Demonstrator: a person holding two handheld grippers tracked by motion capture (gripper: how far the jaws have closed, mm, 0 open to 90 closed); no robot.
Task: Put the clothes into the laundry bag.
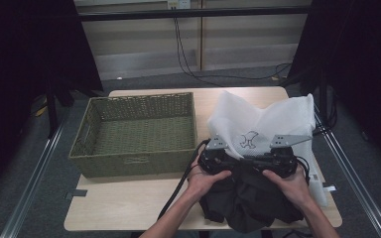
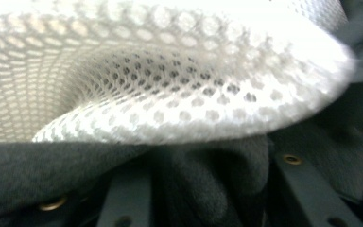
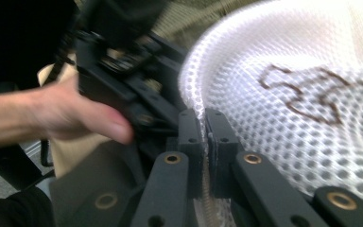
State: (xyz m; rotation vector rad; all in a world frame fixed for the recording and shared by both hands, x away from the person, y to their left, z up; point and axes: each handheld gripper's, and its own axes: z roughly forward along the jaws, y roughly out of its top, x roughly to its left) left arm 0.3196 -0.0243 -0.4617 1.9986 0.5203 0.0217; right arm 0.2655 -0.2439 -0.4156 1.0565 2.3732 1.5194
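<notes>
A pale wooden bench (image 1: 129,208) with rounded corners stands on a grey floor (image 1: 25,163); dark curtains hang at both sides, a light panelled wall closes the far end, and black cables (image 1: 188,64) trail down it to the floor; metal rails run along the floor at the bench's left and right edges.

On the left half of the bench, towards the far edge, sits an olive-green woven rectangular basket (image 1: 87,134) with a handle slot in its end wall; its near wall lies well back from the bench's near edge.

On the right half, a white mesh fabric bag with a dark line drawing (image 1: 258,121) stands raised, its upper part reaching towards the far right corner; below it, at the near edge, a dark grey crumpled cloth (image 1: 248,203) lies heaped, touching the mesh.

The left claw (image 1: 217,148) is at the bag's lower left; in the left gripper view its jaws stand apart with dark cloth bunched between them and mesh just above, and I cannot tell whether the pads press on anything; the right claw (image 3: 206,142) is pressed together, pinching the edge of the mesh bag.
</notes>
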